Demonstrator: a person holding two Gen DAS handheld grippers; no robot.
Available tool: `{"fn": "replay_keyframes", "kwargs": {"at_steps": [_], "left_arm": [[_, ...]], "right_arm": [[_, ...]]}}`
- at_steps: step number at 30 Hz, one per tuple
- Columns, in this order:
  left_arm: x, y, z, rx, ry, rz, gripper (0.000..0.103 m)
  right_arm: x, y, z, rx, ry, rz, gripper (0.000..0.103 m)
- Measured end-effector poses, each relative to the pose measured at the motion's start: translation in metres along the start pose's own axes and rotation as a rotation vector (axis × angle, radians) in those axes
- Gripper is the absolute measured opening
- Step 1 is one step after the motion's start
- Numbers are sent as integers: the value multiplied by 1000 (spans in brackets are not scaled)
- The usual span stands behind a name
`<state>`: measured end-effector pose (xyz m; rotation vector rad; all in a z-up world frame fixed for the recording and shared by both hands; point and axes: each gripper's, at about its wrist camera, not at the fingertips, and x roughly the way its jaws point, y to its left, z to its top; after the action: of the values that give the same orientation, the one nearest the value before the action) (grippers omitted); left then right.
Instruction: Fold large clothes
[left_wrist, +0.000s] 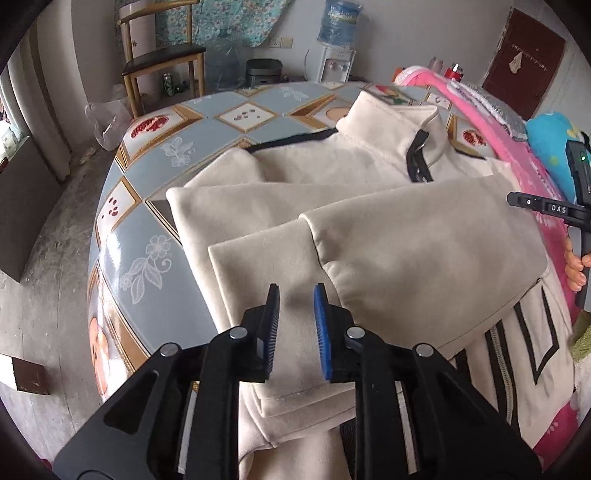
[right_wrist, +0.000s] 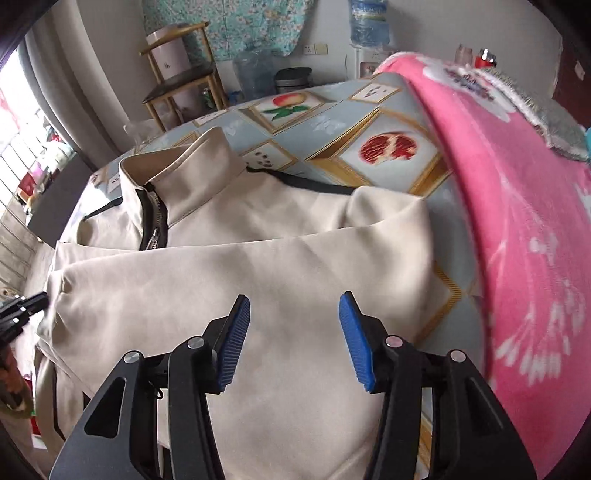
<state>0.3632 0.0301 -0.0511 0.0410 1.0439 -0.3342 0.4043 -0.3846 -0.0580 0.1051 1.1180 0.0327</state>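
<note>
1. Tablecloth (left_wrist: 236, 110) of glossy blue-grey vinyl with gold-framed fruit pictures covered the round table, its bare part lying at the left of the left wrist view.
2. Spread over it lay the cream suede-like zip jacket (left_wrist: 332, 173), collar at the far edge and black zipper down the chest.
3. Both cream sleeves (left_wrist: 424, 251) lay folded across the front, one cuff overlapping the other.
4. The left gripper (left_wrist: 296, 295) hung just above those cuffs, its blue-padded jaws apart and holding nothing.
5. Further right, the right gripper (right_wrist: 294, 304) hovered over the sleeve's upper part, jaws spread wider, also empty.
6. A pink fleece blanket with white flowers (right_wrist: 517, 221) was heaped at the table's right side, just beside the jacket.
7. Judging by this layout, the sleeve folds looked done; the body seemingly remained to be folded, hem toward collar, with the hem hanging over the near table edge.
</note>
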Motion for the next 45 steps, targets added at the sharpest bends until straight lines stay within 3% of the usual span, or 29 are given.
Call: {"fn": "replay_keyframes", "kwargs": {"at_steps": [2, 5, 10, 16, 19, 20, 21, 24, 29, 31, 32, 36, 39, 41, 45], "left_arm": [[4, -3, -5, 19, -4, 24, 19], [-11, -2, -9, 19, -9, 44, 19], [-32, -19, -11, 83, -49, 7, 20], [-6, -59, 6, 81, -35, -78, 20], [18, -74, 8, 110, 21, -20, 20], [26, -74, 6, 110, 40, 3, 21], [24, -74, 5, 113, 13, 4, 21], [19, -71, 2, 111, 28, 5, 21], [-8, -74, -13, 153, -3, -24, 22], [6, -79, -22, 174, 54, 13, 25], [8, -81, -25, 183, 34, 31, 26], [1, -84, -28, 176, 30, 65, 27], [-32, -80, -43, 168, -15, 62, 28], [-56, -77, -61, 163, -34, 77, 35], [-94, -67, -107, 85, -62, 63, 45]], "right_arm": [[7, 7, -7, -48, 11, -53, 48], [-17, 20, -15, -78, -1, -99, 48], [-46, 64, -37, -192, -55, -17, 48], [-24, 122, -39, -254, -41, 71, 47], [3, 149, -42, -283, 12, 71, 42], [2, 154, -46, -295, -29, 54, 42], [3, 155, -46, -311, -28, 47, 42], [-7, 143, -46, -264, 19, 54, 42], [-35, 118, -70, -250, -22, 10, 42], [-20, 110, -79, -238, 21, -31, 42], [-21, 106, -81, -219, -14, -16, 42], [-39, 95, -84, -114, 2, 26, 42], [-77, 82, -108, -51, -47, 57, 48], [-97, 76, -131, -31, -66, 70, 57], [-119, 74, -190, -7, -40, 82, 63]]}}
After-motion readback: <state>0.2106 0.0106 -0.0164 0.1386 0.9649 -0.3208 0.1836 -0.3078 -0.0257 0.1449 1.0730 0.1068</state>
